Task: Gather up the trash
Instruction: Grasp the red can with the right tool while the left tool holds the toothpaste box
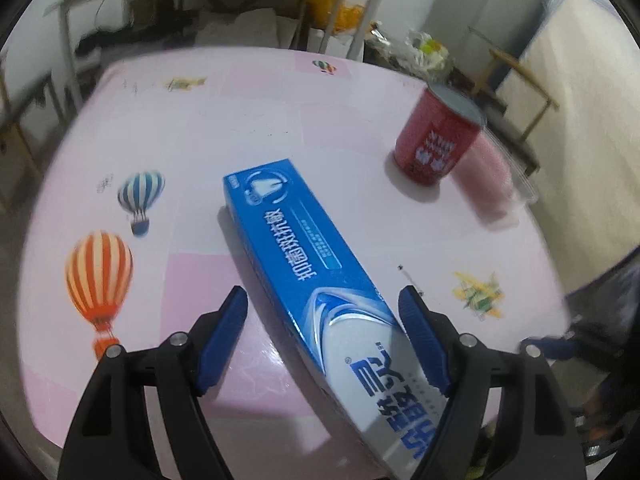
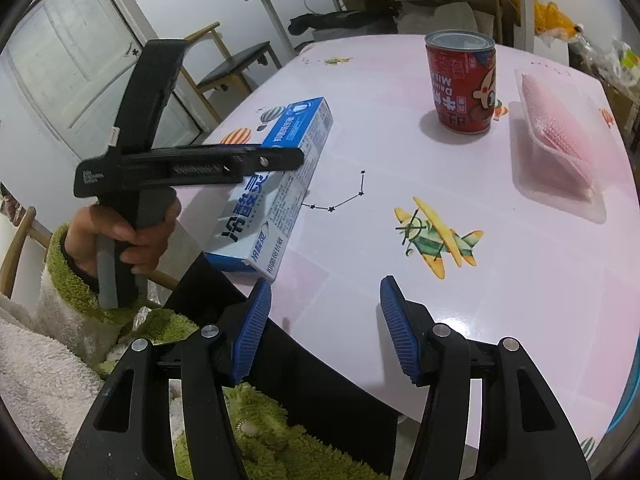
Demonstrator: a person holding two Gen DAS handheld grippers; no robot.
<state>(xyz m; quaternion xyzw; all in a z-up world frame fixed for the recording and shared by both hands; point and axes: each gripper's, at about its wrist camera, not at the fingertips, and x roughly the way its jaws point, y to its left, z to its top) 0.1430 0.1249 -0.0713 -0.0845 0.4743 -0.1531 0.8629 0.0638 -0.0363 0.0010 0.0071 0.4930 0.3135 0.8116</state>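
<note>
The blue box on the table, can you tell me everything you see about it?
The blue toothpaste box is long, glossy cardboard, blue fading to white at its near end, with big Chinese writing and a tooth picture. It lies flat on the pink table, its near end poking past the table edge. The left gripper has its jaws open around it, one on each side, not squeezing.

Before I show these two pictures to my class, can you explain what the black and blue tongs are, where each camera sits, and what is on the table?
A person holds a hand-held gripper in each hand, each carrying a camera looking along its fingers. The left camera shows the left gripper open around a blue box, not clearly squeezing it. The right camera shows the right gripper open and empty at the edge of the table. Also there: a red can and a clear tray holding something pink.
</note>
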